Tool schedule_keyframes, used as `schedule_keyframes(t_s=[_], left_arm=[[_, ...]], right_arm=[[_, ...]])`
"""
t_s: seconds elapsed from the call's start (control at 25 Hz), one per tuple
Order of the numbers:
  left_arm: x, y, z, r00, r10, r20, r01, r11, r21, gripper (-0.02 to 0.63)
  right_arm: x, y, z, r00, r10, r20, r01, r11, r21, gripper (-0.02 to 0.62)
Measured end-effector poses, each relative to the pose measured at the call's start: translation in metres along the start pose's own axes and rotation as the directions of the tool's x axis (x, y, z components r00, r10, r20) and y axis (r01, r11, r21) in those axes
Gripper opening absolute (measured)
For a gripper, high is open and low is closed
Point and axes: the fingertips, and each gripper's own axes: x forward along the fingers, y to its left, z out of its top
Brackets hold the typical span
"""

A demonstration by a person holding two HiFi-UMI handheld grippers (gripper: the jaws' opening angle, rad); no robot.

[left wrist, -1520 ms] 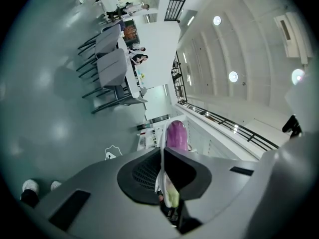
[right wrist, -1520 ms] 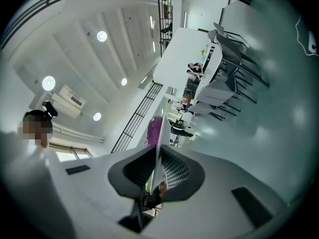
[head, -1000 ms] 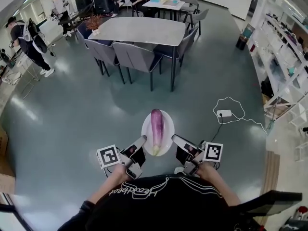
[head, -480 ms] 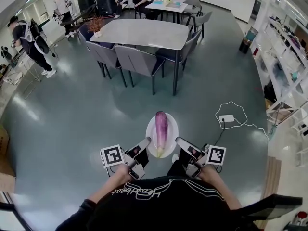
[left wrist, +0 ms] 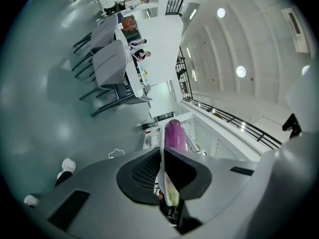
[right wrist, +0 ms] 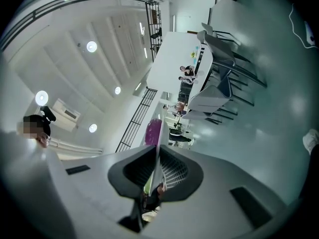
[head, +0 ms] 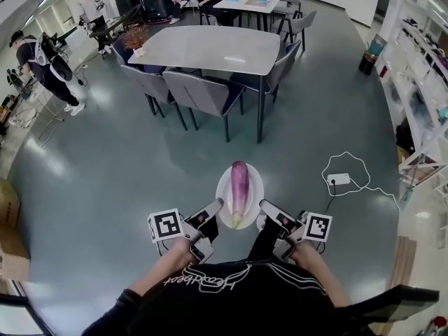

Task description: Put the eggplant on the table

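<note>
A long purple eggplant with a pale green stem end lies on a white plate held in the air in front of me. My left gripper is shut on the plate's near left rim. At the near right rim my right gripper is shut on the plate too. In the left gripper view the plate shows edge-on between the jaws, with the eggplant above it. The right gripper view shows the plate's edge and the eggplant. The grey table stands further ahead.
Grey chairs line the table's near side. A white power strip with its cable lies on the floor to the right. White shelving runs along the right wall. People stand at the far left, and more sit at a far table.
I have moved forward over the floor with the plate and eggplant; the table and chairs now sit closer. Both grippers keep their hold on the plate.
</note>
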Motion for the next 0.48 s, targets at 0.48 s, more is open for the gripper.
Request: schedule_keyframes(t_s=[0.48], left_arm=[[0.163, 0.03, 0.101, 0.995, 0.075, 0.065, -0.069, 0.993, -0.091, 0.025]], right_arm=[[0.05, -0.09, 0.177, 0.994, -0.017, -0.105, 0.025, 0.997, 0.077, 0.021]])
